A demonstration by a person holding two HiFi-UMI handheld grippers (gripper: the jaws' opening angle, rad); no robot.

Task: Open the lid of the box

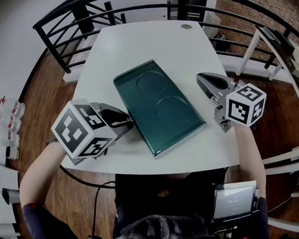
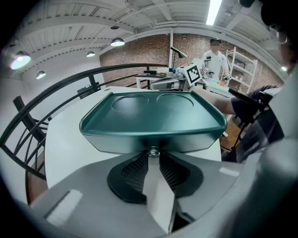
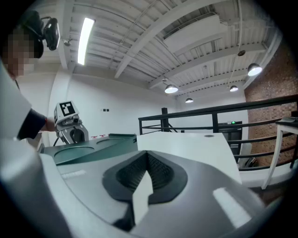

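Head view: the green box (image 1: pixel 159 107) lies flat in the middle of the white bench (image 1: pixel 142 38), lid on. The left gripper (image 1: pixel 129 121) has its fingers together, tips against the box's side wall. The right gripper (image 1: pixel 201 79) - fingers together, empty - hovers just beside the box.

The box (image 1: pixel 159 106) is flat, rectangular and dark green. Its lid (image 2: pixel 153 111), embossed with two circles, sits closed. The box lies flat and diagonal on the white counter (image 1: pixel 142 38).

bright overhead light, fisheye-warped edges
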